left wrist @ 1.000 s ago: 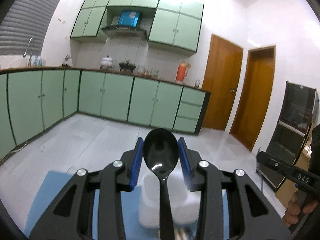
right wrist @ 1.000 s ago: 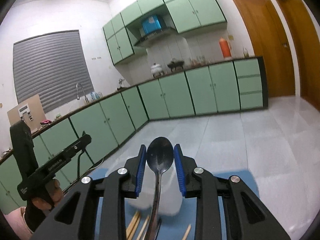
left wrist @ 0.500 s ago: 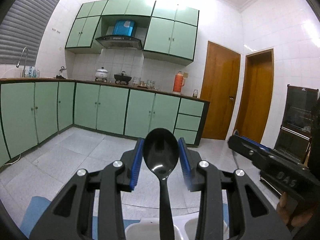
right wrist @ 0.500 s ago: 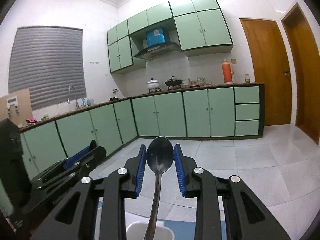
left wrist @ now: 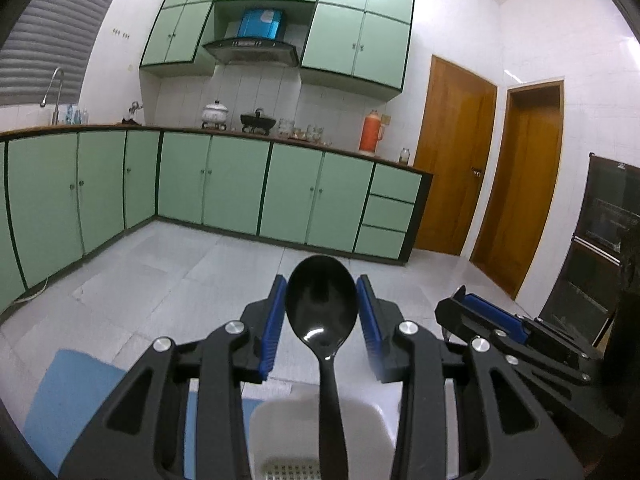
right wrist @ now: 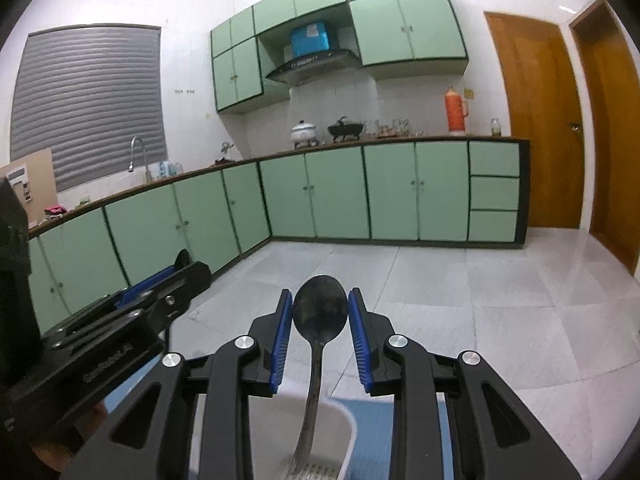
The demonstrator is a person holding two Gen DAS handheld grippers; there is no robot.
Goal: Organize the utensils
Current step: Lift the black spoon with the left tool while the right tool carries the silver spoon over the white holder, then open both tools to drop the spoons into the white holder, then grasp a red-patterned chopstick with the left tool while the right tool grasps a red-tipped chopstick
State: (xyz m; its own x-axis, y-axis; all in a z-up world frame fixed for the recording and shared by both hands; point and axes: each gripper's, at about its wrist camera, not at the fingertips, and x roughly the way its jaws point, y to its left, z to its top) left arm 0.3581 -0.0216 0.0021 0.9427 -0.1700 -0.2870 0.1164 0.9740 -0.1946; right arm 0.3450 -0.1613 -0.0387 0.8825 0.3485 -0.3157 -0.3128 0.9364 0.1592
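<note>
In the left wrist view my left gripper (left wrist: 321, 326) is shut on a black plastic spoon (left wrist: 322, 312), bowl up between the blue pads, handle pointing down into a white utensil holder (left wrist: 288, 432) below. In the right wrist view my right gripper (right wrist: 320, 334) is shut on a dark metal spoon (right wrist: 320, 312), its handle reaching down into the white holder (right wrist: 280, 432). Each gripper shows in the other's view: the right one at the right (left wrist: 520, 340), the left one at the left (right wrist: 132, 320).
A blue mat (left wrist: 76, 392) lies under the holder. Beyond are a tiled floor (right wrist: 460, 292), green kitchen cabinets (left wrist: 240, 188) and two wooden doors (left wrist: 452, 160).
Both grippers first tilted up, hiding the table, then tipped down a little. The white holder now sits closer below the spoons. The two grippers have come closer together.
</note>
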